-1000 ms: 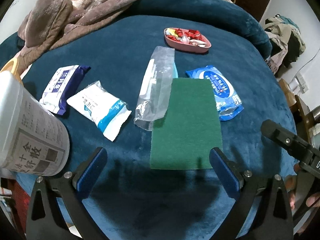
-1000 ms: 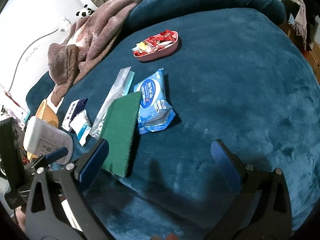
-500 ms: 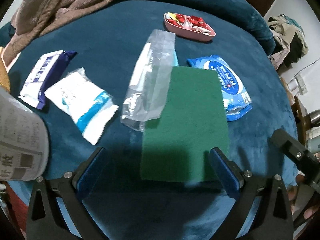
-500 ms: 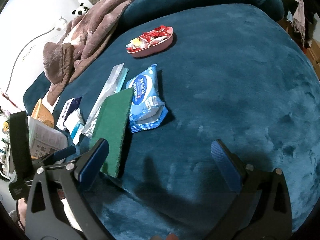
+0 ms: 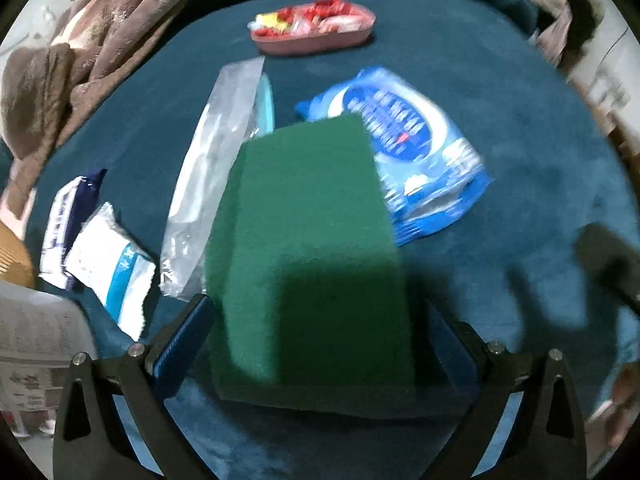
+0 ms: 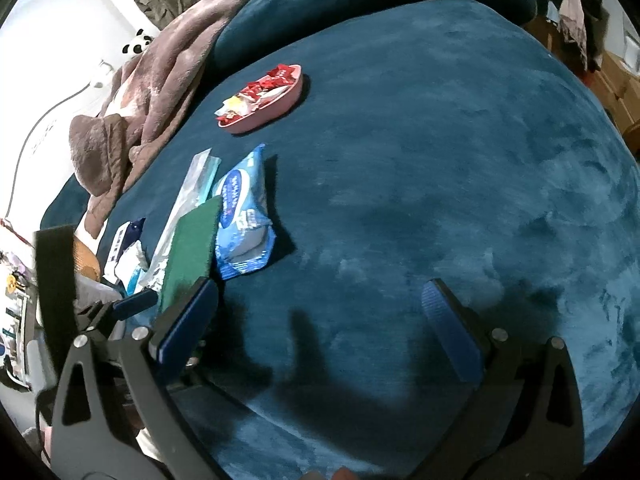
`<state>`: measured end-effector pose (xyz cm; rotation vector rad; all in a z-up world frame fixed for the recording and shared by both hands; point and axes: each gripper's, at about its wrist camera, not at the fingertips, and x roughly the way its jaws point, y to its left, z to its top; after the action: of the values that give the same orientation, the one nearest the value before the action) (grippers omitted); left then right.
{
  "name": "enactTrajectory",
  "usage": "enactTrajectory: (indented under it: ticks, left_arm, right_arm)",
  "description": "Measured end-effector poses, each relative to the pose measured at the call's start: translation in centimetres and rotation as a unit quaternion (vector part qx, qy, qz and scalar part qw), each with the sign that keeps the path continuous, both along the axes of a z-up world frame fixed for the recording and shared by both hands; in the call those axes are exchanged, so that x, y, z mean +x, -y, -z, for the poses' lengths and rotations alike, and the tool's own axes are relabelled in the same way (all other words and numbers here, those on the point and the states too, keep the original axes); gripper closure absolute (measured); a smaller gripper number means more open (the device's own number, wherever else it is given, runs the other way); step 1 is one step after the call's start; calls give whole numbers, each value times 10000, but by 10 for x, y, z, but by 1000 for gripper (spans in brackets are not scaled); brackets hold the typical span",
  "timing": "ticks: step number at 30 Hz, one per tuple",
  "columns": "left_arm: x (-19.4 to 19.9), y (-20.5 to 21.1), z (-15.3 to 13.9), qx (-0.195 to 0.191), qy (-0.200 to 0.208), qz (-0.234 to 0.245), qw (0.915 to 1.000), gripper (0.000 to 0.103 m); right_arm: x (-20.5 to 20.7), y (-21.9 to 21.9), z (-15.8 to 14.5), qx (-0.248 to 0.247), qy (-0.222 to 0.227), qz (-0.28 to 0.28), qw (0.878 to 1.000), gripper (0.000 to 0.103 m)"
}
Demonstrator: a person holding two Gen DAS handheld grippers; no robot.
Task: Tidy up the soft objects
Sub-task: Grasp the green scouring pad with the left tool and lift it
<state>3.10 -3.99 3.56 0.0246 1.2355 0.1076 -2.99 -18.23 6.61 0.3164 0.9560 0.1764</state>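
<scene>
A wide dark teal plush sofa seat point(image 6: 420, 140) carries a scatter of soft items.

In the left wrist view, the left hand-held gripper point(image 5: 320, 344) has its two blue-padded fingers spread wide apart, one on each side of the near end of a flat dark green rectangular scouring pad point(image 5: 308, 248). The pictures do not show whether the pads touch it. The green pad lies flat on the seat, its far right corner overlapping a blue and white plastic pack of wet wipes point(image 5: 404, 152). Along its left edge lies a long clear plastic sleeve point(image 5: 216, 168). Further left sit a white and light-blue tissue packet point(image 5: 112, 268) and, just beside it, a white and navy tissue packet point(image 5: 64, 220). A pink oval dish of red wrapped sweets point(image 5: 316, 32) rests beyond them all. A brown fleece blanket point(image 5: 60, 72) is heaped at the far left.

In the right wrist view, the right hand-held gripper point(image 6: 320, 328) hangs over bare seat to the right of the items, fingers wide apart and holding nothing.
</scene>
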Motion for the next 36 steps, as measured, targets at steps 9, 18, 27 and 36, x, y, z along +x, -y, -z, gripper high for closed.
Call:
enactTrajectory:
  ticks: [9,18,27,36]
  left_arm:
    - [-20,-26,-35,-46,508,-258,9984,14]
    - [-39,-57,-74,-451,1210,-576,9899,45]
    - [-42,-95,-67,-770,1135,-1041,9851,45]
    - [-14,-100,-33,-884,805,-1011,9877,71]
  right_arm:
    - [2,8,6,100,-38,43,9999,0]
    - [1,3,7,104,-40,-30,9999,0]
    - [2,-10,7,81,-35,-177,9998,0]
    - [3,-16,8,47,-51,-257,9996,0]
